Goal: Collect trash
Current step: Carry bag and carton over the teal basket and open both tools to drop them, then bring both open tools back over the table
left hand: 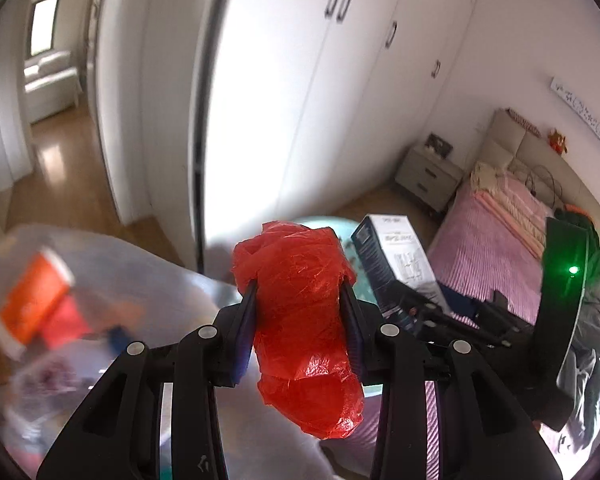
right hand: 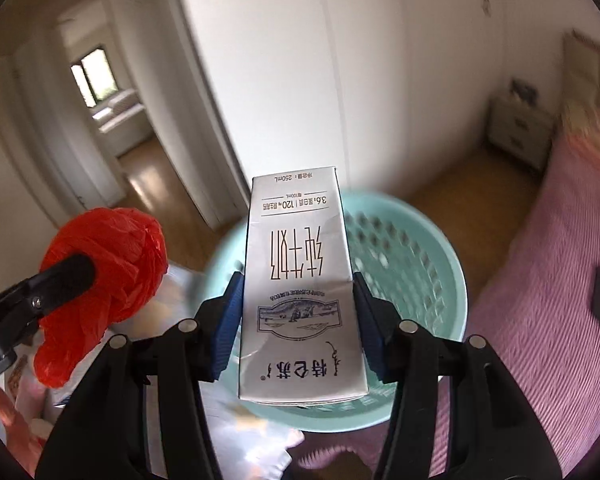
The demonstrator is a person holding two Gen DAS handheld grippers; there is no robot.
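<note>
Two items of trash in hand. Left hand-held gripper (left hand: 300, 300): clenched on a crumpled red plastic bag (left hand: 304, 320), centre of the left wrist view. Right hand-held gripper (right hand: 300, 304): clamped on a white milk carton (right hand: 300, 292), print upside down, centre of the right wrist view, directly in front of a teal perforated basket (right hand: 420, 264). Clear bag of collected rubbish (left hand: 80, 300), lower left of the left wrist view, orange item inside.

Handling, as judged: carry each item squarely over a receptacle before letting go; hold the carton level; release the light plastic low, since it may drift.

Not determinable: which receptacle is meant, clear bag or basket; basket bottom, hidden behind carton; clear bag contents, blurred; bag mouth, out of sight; pink bed (right hand: 540, 280) cut off at right edge.
</note>
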